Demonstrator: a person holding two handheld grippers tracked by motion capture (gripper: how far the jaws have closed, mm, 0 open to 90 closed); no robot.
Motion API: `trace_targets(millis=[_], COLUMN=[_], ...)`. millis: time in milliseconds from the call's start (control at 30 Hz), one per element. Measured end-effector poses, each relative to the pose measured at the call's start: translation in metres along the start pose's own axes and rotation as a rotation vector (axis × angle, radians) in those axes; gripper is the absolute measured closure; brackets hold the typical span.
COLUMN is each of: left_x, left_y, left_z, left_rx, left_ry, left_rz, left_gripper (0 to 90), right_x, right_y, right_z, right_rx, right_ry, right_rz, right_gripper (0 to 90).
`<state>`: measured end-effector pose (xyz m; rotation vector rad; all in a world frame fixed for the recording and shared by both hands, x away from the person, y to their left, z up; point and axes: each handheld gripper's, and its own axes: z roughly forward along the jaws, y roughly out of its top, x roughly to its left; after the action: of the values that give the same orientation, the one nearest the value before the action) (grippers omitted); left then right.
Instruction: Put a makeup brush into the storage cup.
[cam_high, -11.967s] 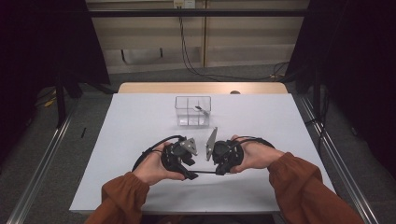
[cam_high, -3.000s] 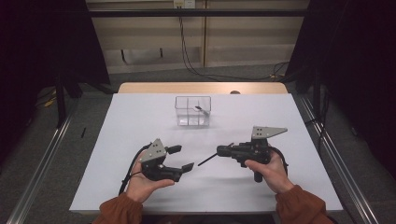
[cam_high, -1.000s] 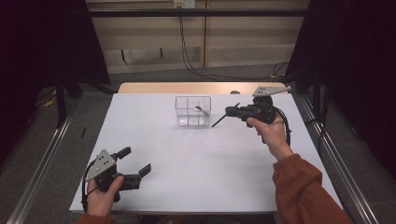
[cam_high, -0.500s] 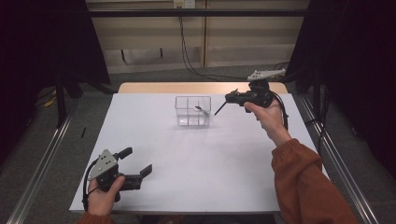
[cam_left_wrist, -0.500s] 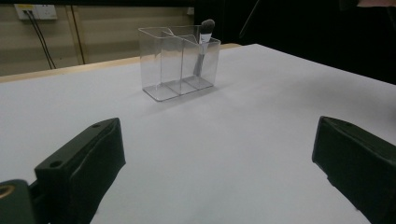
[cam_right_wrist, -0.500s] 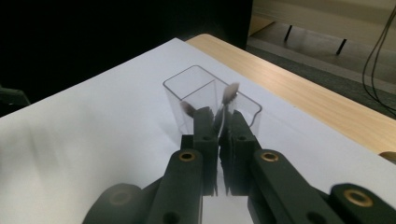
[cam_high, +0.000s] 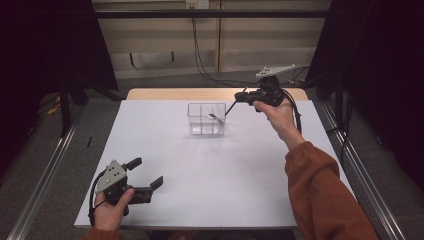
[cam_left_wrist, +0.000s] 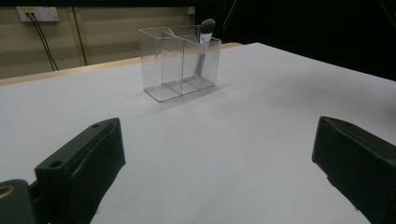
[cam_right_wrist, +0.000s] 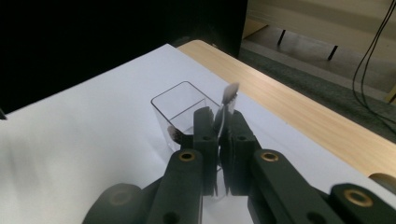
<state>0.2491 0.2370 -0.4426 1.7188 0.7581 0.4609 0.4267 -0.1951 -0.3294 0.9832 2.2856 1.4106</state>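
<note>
A clear plastic organizer (cam_high: 205, 119) with compartments stands at the far middle of the white table. A makeup brush (cam_high: 215, 117) leans inside it, its dark head up (cam_left_wrist: 207, 25). My right gripper (cam_high: 240, 97) hovers above and right of the organizer, shut on a second thin brush (cam_right_wrist: 229, 96) that is pinched between the jaws and points down toward the organizer (cam_right_wrist: 180, 100). My left gripper (cam_high: 146, 172) rests in a hand at the near left of the table, open, with nothing between its fingers (cam_left_wrist: 88, 158). The organizer (cam_left_wrist: 180, 65) stands well ahead of it.
The white table top (cam_high: 215, 175) ends in a wooden strip (cam_high: 165, 94) at the far edge. Metal rails (cam_high: 45, 175) run along both sides of the table. Cables (cam_high: 200, 55) hang down the back wall.
The right hand has carried the thin brush a little farther back and higher beside the organizer. The left hand has not moved.
</note>
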Motion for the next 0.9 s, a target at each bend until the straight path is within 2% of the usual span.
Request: trace_targets(millis=[200,467,600,900], left_x=[-0.001,-0.001,-0.001,-0.001], left_y=[0.0,0.0,0.0,0.001], left_z=[0.0,-0.001,-0.001,-0.001], left_rx=[0.002,-0.002,0.004,0.001], left_ry=[-0.003,-0.003,0.002,-0.003], left_rz=[0.006,0.007,0.021,0.017], left_gripper=[2.3,2.3,2.7,2.7], right_x=[-0.001,-0.009,-0.009,-0.009], right_y=[0.009,0.011,0.011,0.006], right_z=[0.01,0.023,0.027,0.039], right_rx=[0.038,0.079,0.093,0.156], right_ry=[-0.007,-0.015,-0.008,0.03], right_rz=[-0.021,0.005,0.0,0.004], right_gripper=[86.4,86.4,86.4,86.3])
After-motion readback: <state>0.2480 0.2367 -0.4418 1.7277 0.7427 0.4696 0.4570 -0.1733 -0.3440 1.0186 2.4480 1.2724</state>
